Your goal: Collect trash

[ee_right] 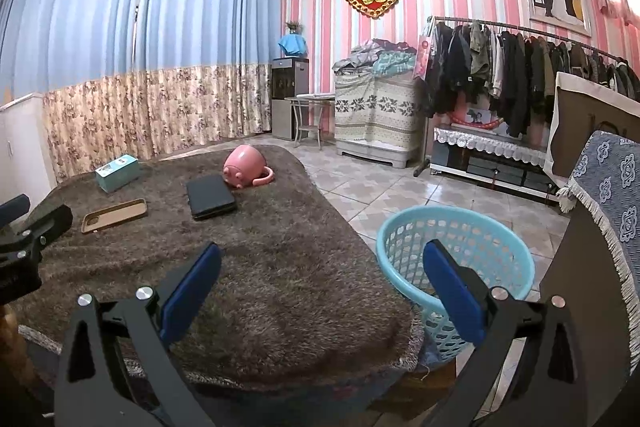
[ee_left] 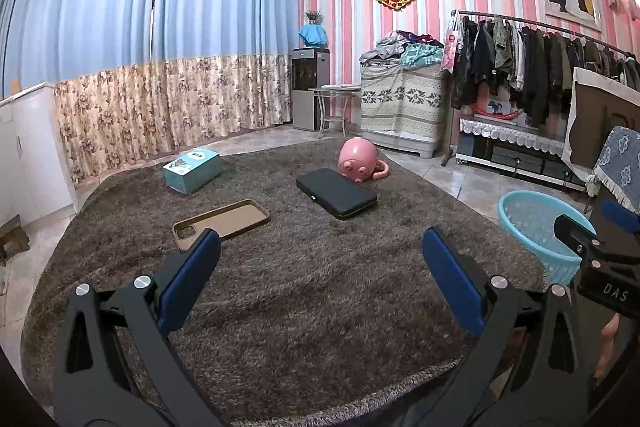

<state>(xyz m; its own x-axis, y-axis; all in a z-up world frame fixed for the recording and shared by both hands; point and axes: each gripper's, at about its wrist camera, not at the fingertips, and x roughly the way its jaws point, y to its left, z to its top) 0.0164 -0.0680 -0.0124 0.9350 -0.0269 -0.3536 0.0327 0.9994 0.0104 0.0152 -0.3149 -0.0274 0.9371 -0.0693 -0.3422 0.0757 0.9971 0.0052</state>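
Hidden and cut-off parts

The blue basket [ee_left: 532, 227] is partly hidden by the right gripper [ee_left: 592, 247] at the left wrist view's right edge; print on the far teal box [ee_right: 118, 171] is too small to read.

Ahead of the left claw [ee_left: 320, 267] a rug [ee_left: 280, 307] covers the raised surface. On it, just ahead and to the left of the claw, lies a phone case [ee_left: 222, 223]. Farther ahead and left sits a box [ee_left: 192, 169]. Ahead and slightly right lies a flat case [ee_left: 336, 191], and right behind it a mug [ee_left: 360, 159] lies on its side, close against the case's far end. To the right of this claw, past the rug's edge, stands a basket [ee_left: 532, 227]. The basket [ee_right: 456, 247] is directly ahead of the right claw [ee_right: 322, 277], on the floor beside the rug.
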